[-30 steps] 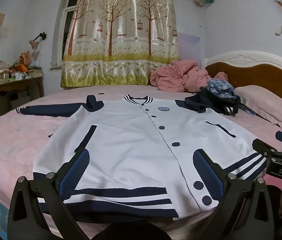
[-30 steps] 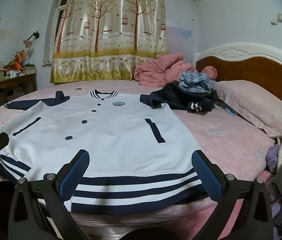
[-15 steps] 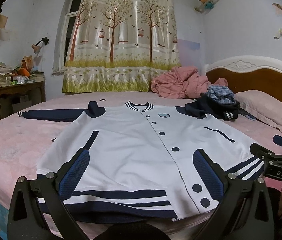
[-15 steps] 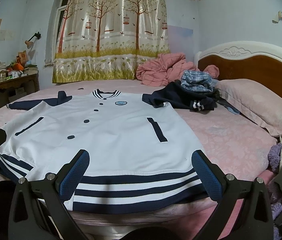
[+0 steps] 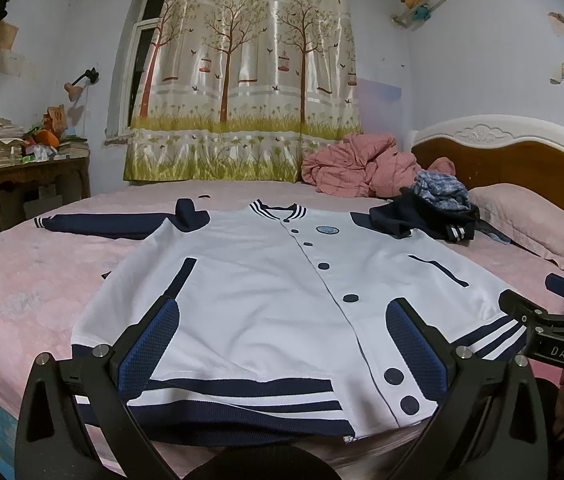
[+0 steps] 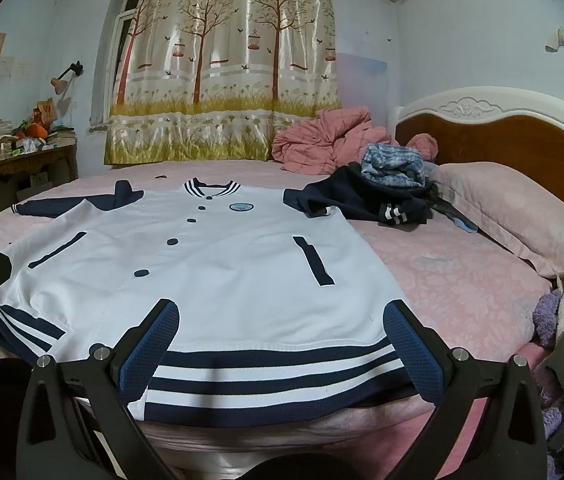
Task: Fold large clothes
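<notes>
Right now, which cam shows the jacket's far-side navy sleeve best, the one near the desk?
Left wrist view. The outstretched sleeve lies there in full, striped cuff to shoulder, flat on the pink bedspread. The right wrist view shows the same sleeve smaller and more foreshortened near the frame's left side, its cuff barely readable.

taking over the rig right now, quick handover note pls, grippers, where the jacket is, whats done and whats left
Left gripper: open, empty, hovering over the hem on the jacket's button side.
Right gripper: open, empty, over the other half of the hem.
Jacket: white with navy trim, lying flat, front up and buttoned on the bed, collar toward the curtain. One sleeve is stretched out sideways; the other runs into the dark clothes pile.
Done: jacket spread out.
Left: all folds, sleeves first probably.
</notes>
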